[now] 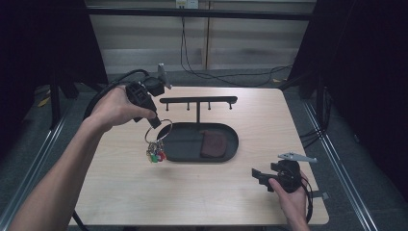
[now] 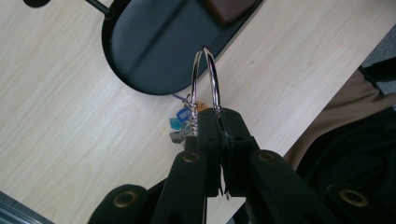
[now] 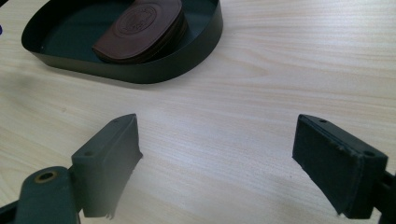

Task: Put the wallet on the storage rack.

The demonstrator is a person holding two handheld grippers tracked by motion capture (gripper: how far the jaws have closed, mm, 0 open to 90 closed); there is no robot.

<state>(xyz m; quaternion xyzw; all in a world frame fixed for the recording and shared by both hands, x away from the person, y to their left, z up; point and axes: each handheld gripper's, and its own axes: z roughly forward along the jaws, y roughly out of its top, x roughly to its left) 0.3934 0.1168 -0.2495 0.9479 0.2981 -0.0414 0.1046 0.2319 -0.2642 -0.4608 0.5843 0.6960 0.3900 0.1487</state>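
Note:
A large metal key ring (image 1: 159,131) with keys and coloured tags (image 1: 155,154) hangs above the table, just left of the black oval tray (image 1: 187,156). My left gripper (image 1: 155,122) is shut on the ring's top. In the left gripper view, the closed jaws of the left gripper (image 2: 219,116) pinch the ring (image 2: 205,79), and the tags (image 2: 182,123) dangle below it. Near the table's front right, my right gripper (image 1: 257,177) rests open. In its own view the right gripper (image 3: 219,158) has bare table between its jaws.
A brown leather pouch (image 1: 213,143) lies in the tray's right half and shows again as the pouch (image 3: 140,28) inside the tray wall (image 3: 154,72). A black hook rack (image 1: 198,101) stands at the tray's back. Cables lie on the floor beyond the table.

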